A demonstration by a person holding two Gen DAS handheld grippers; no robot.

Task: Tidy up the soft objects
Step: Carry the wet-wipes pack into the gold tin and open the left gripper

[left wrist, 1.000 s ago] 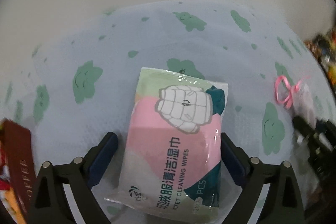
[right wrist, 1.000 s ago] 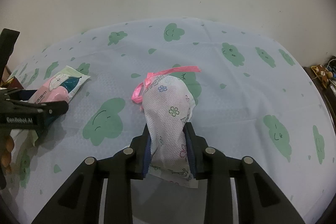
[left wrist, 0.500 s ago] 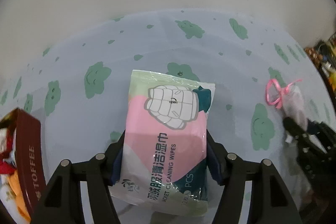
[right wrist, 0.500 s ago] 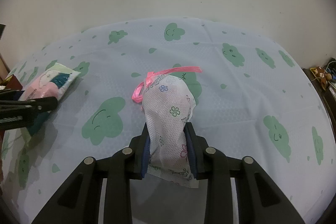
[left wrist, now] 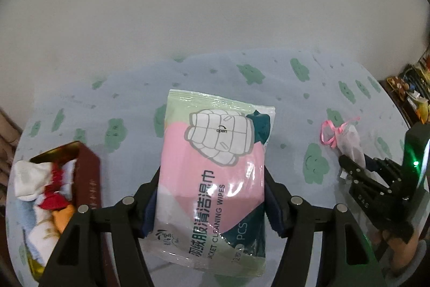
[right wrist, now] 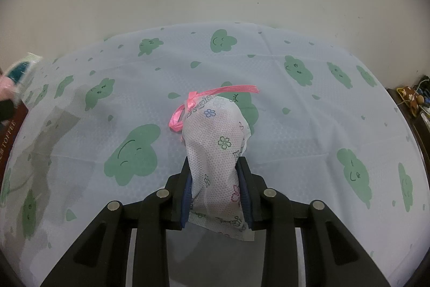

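**Inspector:** Since the earlier frame the left hand-held gripper (left wrist: 212, 202) has carried the pack of wipes (left wrist: 215, 168) up off the table (right wrist: 309, 131) and leftward; the box (left wrist: 87, 179) of socks now shows beside it.

**Clerk:** And the grip?

**Inspector:** Left closed on the pack's lower sides. Right hand-held gripper (right wrist: 217, 195) clamped on the cloth pouch (right wrist: 217, 149) with the pink ribbon (right wrist: 193, 105), which rests on the table.

**Clerk:** Handling?

**Inspector:** In my judgement the pack is light, pliable, its film slippery; hold it across the width. The pouch is limp; grip the body, not the ribbon.
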